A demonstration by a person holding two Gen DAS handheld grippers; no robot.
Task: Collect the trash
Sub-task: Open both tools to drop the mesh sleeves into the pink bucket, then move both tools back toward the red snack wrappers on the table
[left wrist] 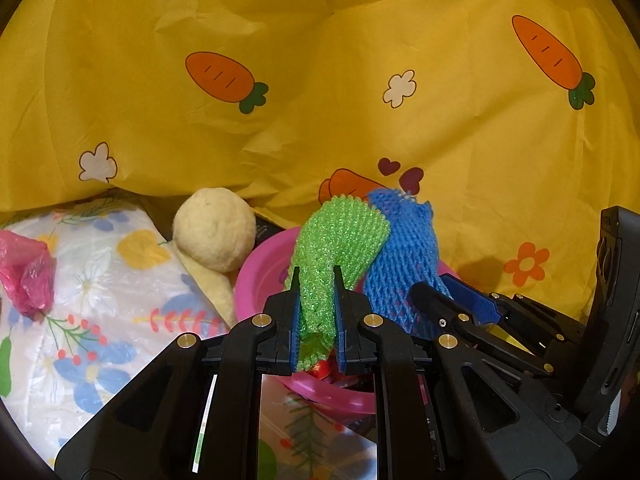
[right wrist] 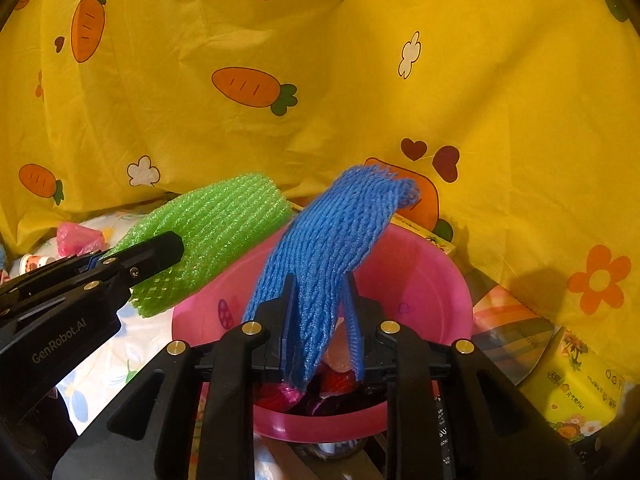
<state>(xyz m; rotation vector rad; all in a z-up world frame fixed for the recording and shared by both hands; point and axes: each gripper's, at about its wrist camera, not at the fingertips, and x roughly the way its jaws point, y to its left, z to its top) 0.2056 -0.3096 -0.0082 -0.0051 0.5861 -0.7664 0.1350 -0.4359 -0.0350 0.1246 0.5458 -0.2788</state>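
My left gripper is shut on a green foam fruit net and holds it above a pink plastic basin. My right gripper is shut on a blue foam fruit net above the same basin. The blue net and right gripper show at the right of the left wrist view. The green net and left gripper show at the left of the right wrist view. Red and dark wrappers lie inside the basin.
A crumpled pink plastic bag lies on the flowered tablecloth. A cream plush toy sits left of the basin. A yellow carrot-print cloth hangs behind. A yellow tissue pack and a striped packet lie to the basin's right.
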